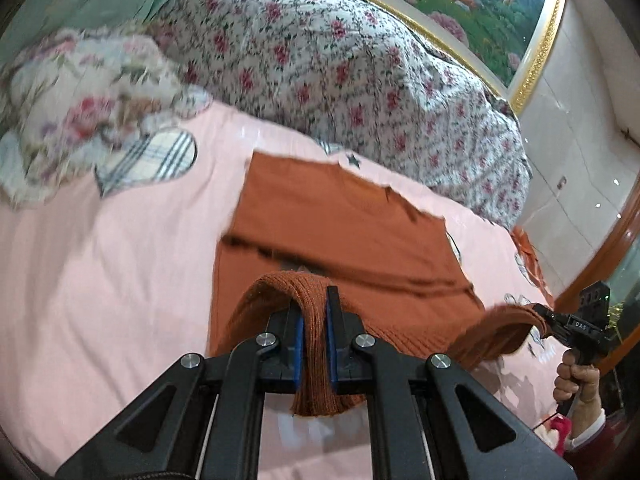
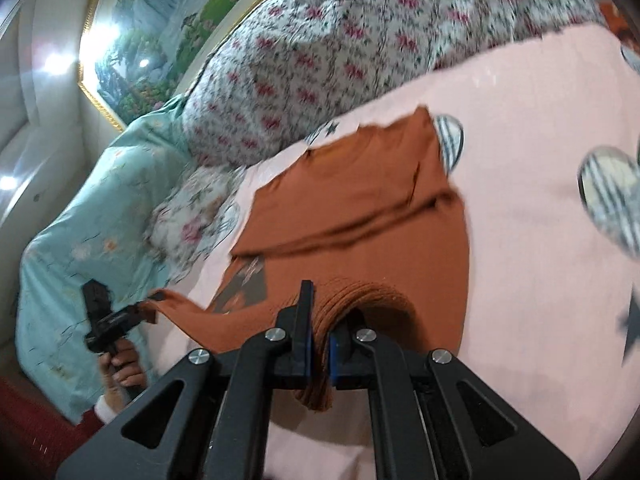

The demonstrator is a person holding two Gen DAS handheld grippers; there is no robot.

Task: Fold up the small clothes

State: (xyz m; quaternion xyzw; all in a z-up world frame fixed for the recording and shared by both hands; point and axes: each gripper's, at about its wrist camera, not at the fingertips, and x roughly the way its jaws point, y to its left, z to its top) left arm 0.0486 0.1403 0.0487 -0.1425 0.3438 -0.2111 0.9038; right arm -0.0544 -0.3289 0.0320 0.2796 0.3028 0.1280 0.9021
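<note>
A rust-orange knitted sweater (image 1: pixel 340 216) lies spread on the pink bedsheet (image 1: pixel 100 280); in the right wrist view the sweater (image 2: pixel 360 208) shows a fold across its middle. My left gripper (image 1: pixel 314 312) is shut on the ribbed hem at one near corner, lifted off the sheet. My right gripper (image 2: pixel 320 320) is shut on the ribbed hem at the other corner, also raised. In the left wrist view the right gripper (image 1: pixel 540 318) is at the far right with hem in its jaws. From the right wrist view the left gripper (image 2: pixel 150 306) shows at the left, pinching hem.
A floral quilt (image 1: pixel 340 60) is heaped along the far side of the bed, and a flowered pillow (image 1: pixel 80 104) and a teal cover (image 2: pixel 88 208) lie beside it. A gold-framed painting (image 1: pixel 480 8) hangs on the wall behind. A hand (image 1: pixel 576 376) holds the right gripper's handle.
</note>
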